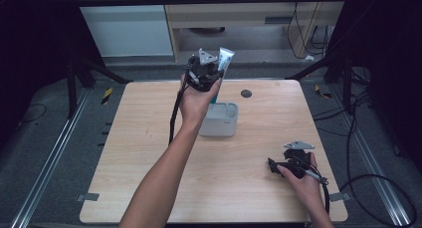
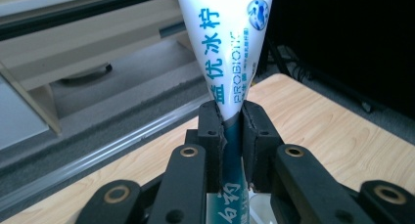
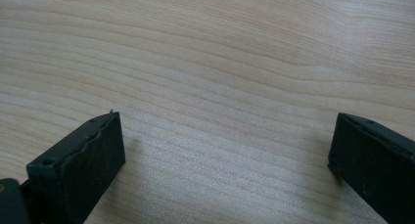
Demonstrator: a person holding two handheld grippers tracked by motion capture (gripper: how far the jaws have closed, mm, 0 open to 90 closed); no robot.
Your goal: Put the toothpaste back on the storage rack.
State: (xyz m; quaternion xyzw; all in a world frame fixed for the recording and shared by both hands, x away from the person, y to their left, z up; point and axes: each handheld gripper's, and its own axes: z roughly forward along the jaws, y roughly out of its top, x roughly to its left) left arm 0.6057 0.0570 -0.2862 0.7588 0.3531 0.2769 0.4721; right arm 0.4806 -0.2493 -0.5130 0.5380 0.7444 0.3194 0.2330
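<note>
A white and teal toothpaste tube [image 2: 226,53] stands upright with its flat crimped end up, held above a white rectangular holder [image 1: 219,119] at the table's middle. My left gripper [image 2: 233,131] is shut on the tube's teal lower part, both pads pressed against it. In the high view the left gripper [image 1: 213,80] is raised over the holder with the tube [image 1: 224,58] sticking out above it. My right gripper [image 3: 225,150] rests low over bare wood near the table's front right, its jaws wide apart with nothing between them; it shows in the high view as the right gripper [image 1: 276,166].
A light wooden table [image 1: 149,138] carries a small dark round disc [image 1: 246,93] at its back. Black frame legs and cables stand around the table, with a pale cabinet beyond the far edge.
</note>
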